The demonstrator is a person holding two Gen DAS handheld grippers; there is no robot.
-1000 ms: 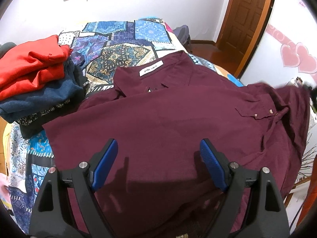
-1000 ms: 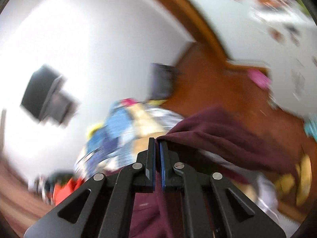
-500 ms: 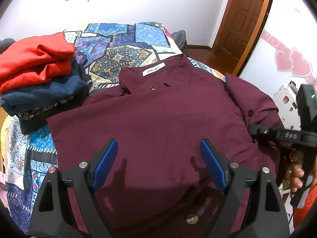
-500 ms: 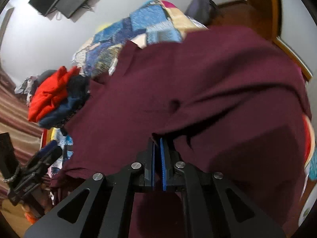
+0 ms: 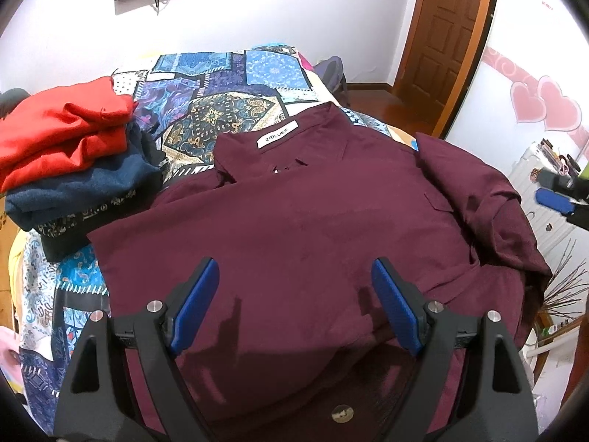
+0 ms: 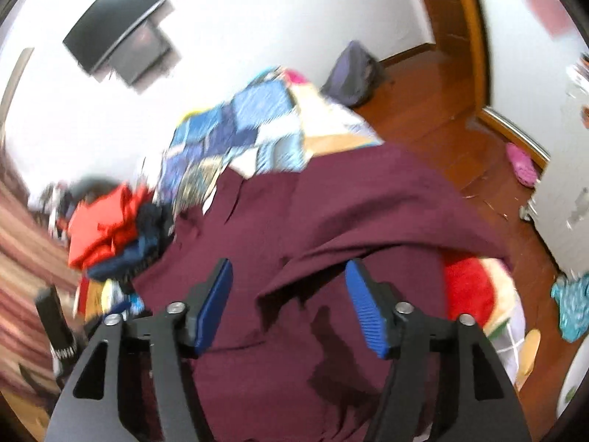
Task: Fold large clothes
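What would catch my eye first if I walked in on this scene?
A big maroon shirt spread over the patchwork bedspread, its right side folded inward. To its left sits a stack of folded clothes, red on top. Two open grippers, left and right, hover above the shirt.

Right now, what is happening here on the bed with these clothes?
A person with a gripper in each hand is folding a maroon shirt spread on a patchwork bedspread. One sleeve lies folded over the shirt's right side. Both the left gripper and the right gripper are open above the fabric and hold nothing. A stack of folded clothes, red on top of navy, sits at the left of the shirt.
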